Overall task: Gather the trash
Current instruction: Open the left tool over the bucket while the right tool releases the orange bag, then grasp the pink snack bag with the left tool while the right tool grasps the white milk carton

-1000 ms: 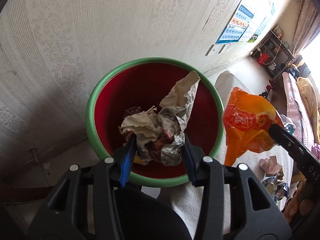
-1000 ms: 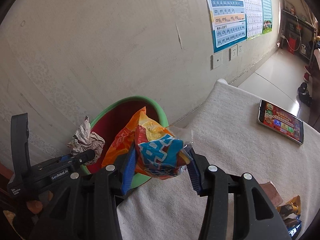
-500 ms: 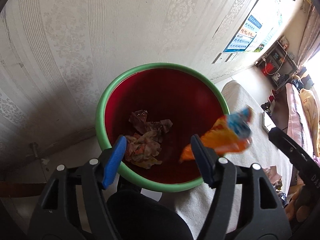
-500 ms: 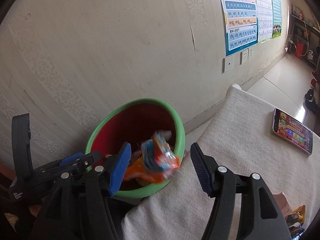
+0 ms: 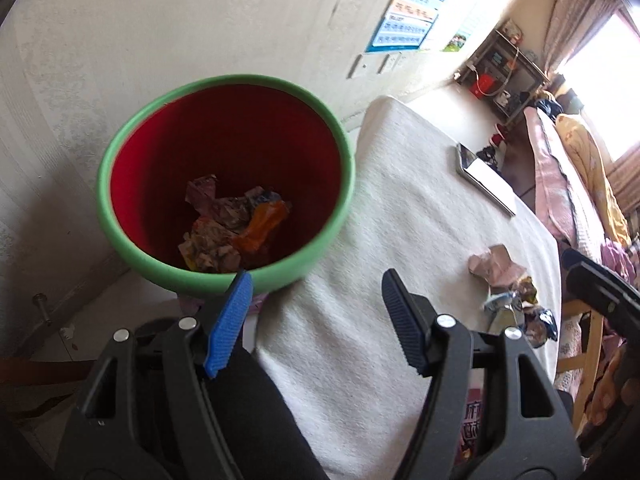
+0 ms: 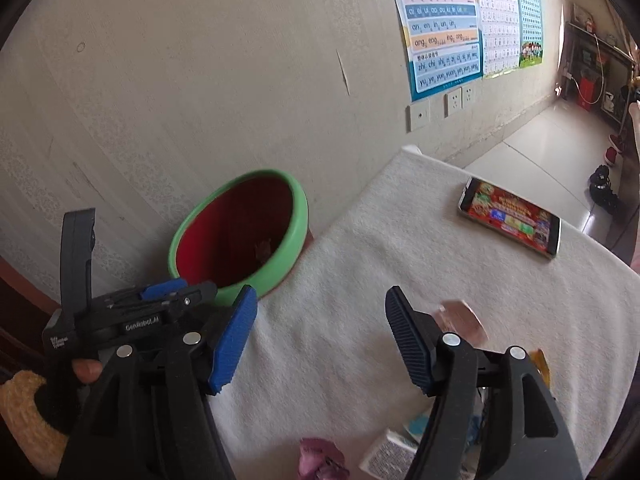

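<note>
A bin [image 5: 120, 216] with a green rim and a red inside stands against the wall beside the cloth-covered table. Crumpled paper [image 5: 212, 240] and an orange snack wrapper [image 5: 262, 226] lie at its bottom. My left gripper [image 5: 316, 280] is open and empty, hanging over the table's near corner just right of the bin. In the right wrist view my right gripper [image 6: 320, 294] hovers over the white cloth, its jaws opening with nothing between them. The bin [image 6: 298, 224] is to its upper left. The left gripper [image 6: 184, 290] shows side-on in front of the bin.
The white cloth [image 5: 400, 208] covers the table. A phone [image 6: 510, 218] lies on it at the far side. A pink crumpled paper [image 5: 496, 266] and several wrappers [image 5: 520, 314] lie toward the right. A small carton [image 6: 388, 456] and pink scrap [image 6: 320, 456] sit near the front edge.
Both grippers opened. The crumpled paper and the orange wrapper fell into the bin. Both grippers then moved right, away from the bin and over the cloth.
</note>
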Tool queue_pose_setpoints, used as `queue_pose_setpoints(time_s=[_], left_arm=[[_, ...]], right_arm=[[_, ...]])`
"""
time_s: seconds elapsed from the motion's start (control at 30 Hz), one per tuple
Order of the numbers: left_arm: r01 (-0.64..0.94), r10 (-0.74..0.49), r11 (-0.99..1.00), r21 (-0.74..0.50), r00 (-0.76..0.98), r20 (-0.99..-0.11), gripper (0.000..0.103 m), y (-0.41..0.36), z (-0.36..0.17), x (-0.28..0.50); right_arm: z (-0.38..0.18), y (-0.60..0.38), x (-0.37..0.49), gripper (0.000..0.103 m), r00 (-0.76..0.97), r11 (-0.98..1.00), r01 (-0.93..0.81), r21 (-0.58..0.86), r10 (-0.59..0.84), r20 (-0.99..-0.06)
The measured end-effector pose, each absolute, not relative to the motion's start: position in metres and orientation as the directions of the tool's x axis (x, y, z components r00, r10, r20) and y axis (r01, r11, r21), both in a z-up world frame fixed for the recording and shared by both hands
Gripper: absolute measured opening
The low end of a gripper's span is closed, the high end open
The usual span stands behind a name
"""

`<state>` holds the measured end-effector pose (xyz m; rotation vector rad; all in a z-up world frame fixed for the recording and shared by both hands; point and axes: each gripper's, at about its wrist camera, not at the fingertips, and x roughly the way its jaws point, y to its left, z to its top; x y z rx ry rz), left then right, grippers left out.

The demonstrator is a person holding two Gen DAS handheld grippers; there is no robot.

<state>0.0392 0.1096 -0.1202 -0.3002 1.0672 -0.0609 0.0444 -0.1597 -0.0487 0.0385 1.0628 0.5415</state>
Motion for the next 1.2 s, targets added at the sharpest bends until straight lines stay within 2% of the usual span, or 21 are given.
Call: queue_pose_setpoints(time_s=[0.2,0.37,0.5,0.57,0.63,0.73,0.87,1.03,1.07,1.2], left_arm=[[-0.049,-0.215,0.963,-0.265,0.453,-0.865,0.064,0.080,-0.129,0.031],[0.011,-0.252,0.962,-0.272,0.416,-0.874,0.064,0.060,-0.133,0.020],[0.065,-0.396,0.917,-0.393,0.254,-0.883,0.065,0.032,-0.143,0.007],[0.116,-0.461,0.887,-0.448,0.148,-0.875,0.068,0.008,-0.150,-0.009],[0.169,-0.500,0.857,-0.488,0.037,-0.865,0.075,-0.018,-0.161,-0.025],[0.238,-0.479,0.842,-0.484,-0.080,-0.874,0.076,-0.054,-0.181,-0.043],[0.271,-0.481,0.827,-0.493,-0.112,-0.869,0.076,-0.070,-0.185,-0.043],[0.193,-0.531,0.809,-0.555,-0.163,-0.831,0.076,-0.066,-0.195,-0.039],[0.187,-0.535,0.807,-0.561,-0.172,-0.827,0.076,-0.065,-0.196,-0.040],[0.195,-0.553,0.790,-0.581,-0.184,-0.813,0.076,-0.071,-0.192,-0.042]], right_arm=[[-0.087,-0.186,-0.025,0.065,0.172,0.854,-0.404,0.328,0.423,-0.889],[-0.093,-0.221,-0.038,0.065,0.241,0.900,-0.291,0.324,0.397,-0.886],[-0.105,-0.239,-0.019,0.065,0.210,0.934,-0.293,0.205,0.272,-0.939],[-0.108,-0.244,-0.016,0.065,0.208,0.934,-0.319,0.159,0.232,-0.950],[-0.111,-0.248,-0.013,0.065,0.194,0.927,-0.337,0.165,0.240,-0.951],[-0.119,-0.249,-0.008,0.072,0.167,0.917,-0.362,0.169,0.242,-0.956],[-0.127,-0.250,-0.010,0.073,0.142,0.904,-0.382,0.193,0.264,-0.954],[-0.143,-0.243,-0.018,0.071,0.097,0.891,-0.409,0.196,0.256,-0.962],[-0.144,-0.242,-0.020,0.069,0.105,0.891,-0.412,0.188,0.251,-0.962],[-0.142,-0.250,-0.016,0.051,0.138,0.909,-0.353,0.220,0.283,-0.949]])
